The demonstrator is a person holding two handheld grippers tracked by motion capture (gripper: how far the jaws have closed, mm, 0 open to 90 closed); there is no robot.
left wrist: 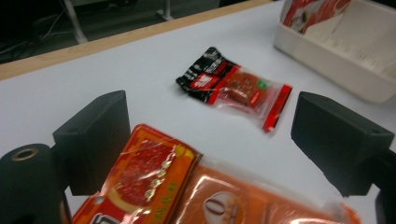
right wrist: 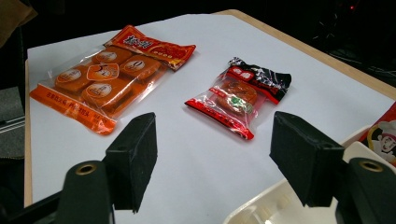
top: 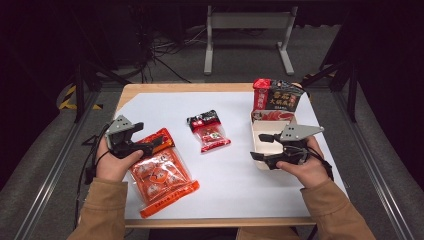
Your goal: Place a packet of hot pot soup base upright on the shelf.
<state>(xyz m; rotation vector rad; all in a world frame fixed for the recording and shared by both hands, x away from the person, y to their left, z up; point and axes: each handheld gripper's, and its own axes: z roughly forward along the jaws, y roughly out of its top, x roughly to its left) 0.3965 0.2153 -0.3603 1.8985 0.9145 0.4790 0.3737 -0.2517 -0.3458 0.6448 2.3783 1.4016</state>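
— What can't you make out here?

— In the left gripper view the orange snack pack (left wrist: 196,196) runs off the bottom edge, and the white bin (left wrist: 345,60) is cut by the top and right edges — its contents are blurred.

— And the right gripper view?

— The bin's rim (right wrist: 261,205) is cut by the bottom edge. A red packet (right wrist: 384,133) is clipped at the right edge.

— The printing?

— Too small to read on the red-and-black packet (top: 209,131) in the high view. There the left hand (top: 114,162) hides a corner of the orange pack, and the right hand (top: 305,167) covers the bin's near end.
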